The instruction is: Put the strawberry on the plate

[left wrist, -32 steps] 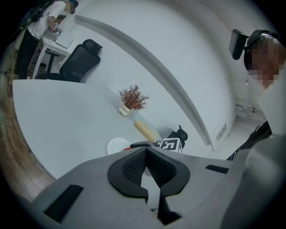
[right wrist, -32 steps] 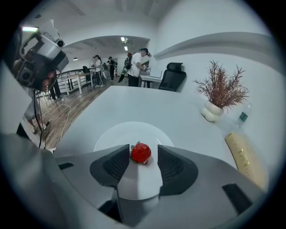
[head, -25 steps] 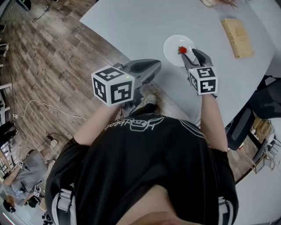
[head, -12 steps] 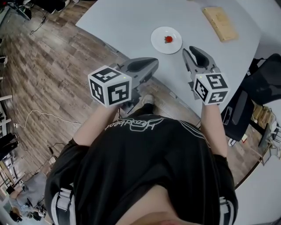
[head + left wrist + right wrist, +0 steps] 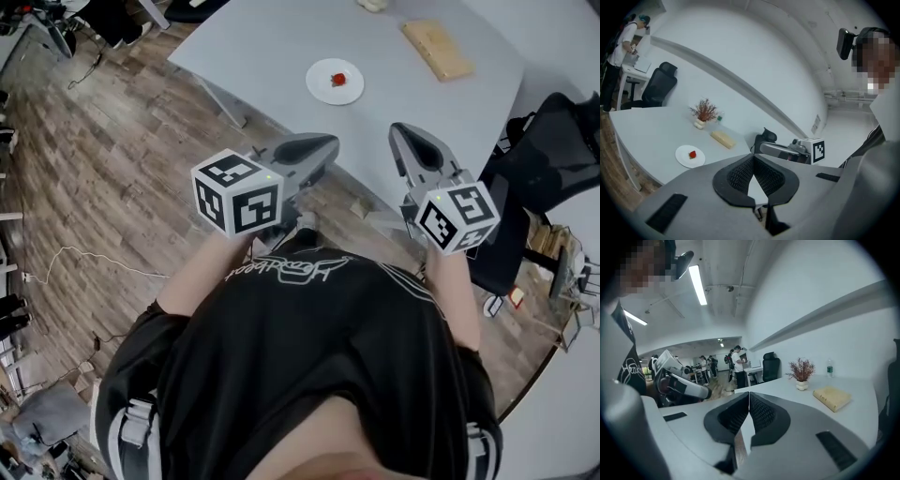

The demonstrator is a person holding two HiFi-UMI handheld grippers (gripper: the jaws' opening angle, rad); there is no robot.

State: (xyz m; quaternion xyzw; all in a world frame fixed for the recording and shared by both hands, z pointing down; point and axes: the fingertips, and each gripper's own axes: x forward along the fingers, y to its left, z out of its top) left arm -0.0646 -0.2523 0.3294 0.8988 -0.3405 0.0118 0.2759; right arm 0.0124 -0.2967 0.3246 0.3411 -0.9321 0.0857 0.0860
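A red strawberry (image 5: 339,79) lies on a small white plate (image 5: 323,89) on the grey table (image 5: 272,42); the left gripper view shows the same strawberry (image 5: 693,154) and plate (image 5: 683,157). Both grippers hang over the floor, well short of the table edge. My left gripper (image 5: 330,142) is shut with nothing in it, its pads meeting at the tip (image 5: 753,157). Beside it, my right gripper (image 5: 400,131) is also shut and empty, jaws pressed together (image 5: 749,394).
A pale wooden block (image 5: 437,49) lies beyond the plate, with a small vase of dried twigs (image 5: 704,113) further back and a bottle (image 5: 829,367) near it. A black office chair (image 5: 539,155) stands at the table's right. People stand at desks far off (image 5: 738,363).
My right gripper, open around the strawberry on the plate a second ago, has pulled back off the table and shut empty. The left gripper also sits farther from the table; the strawberry stays on the plate.
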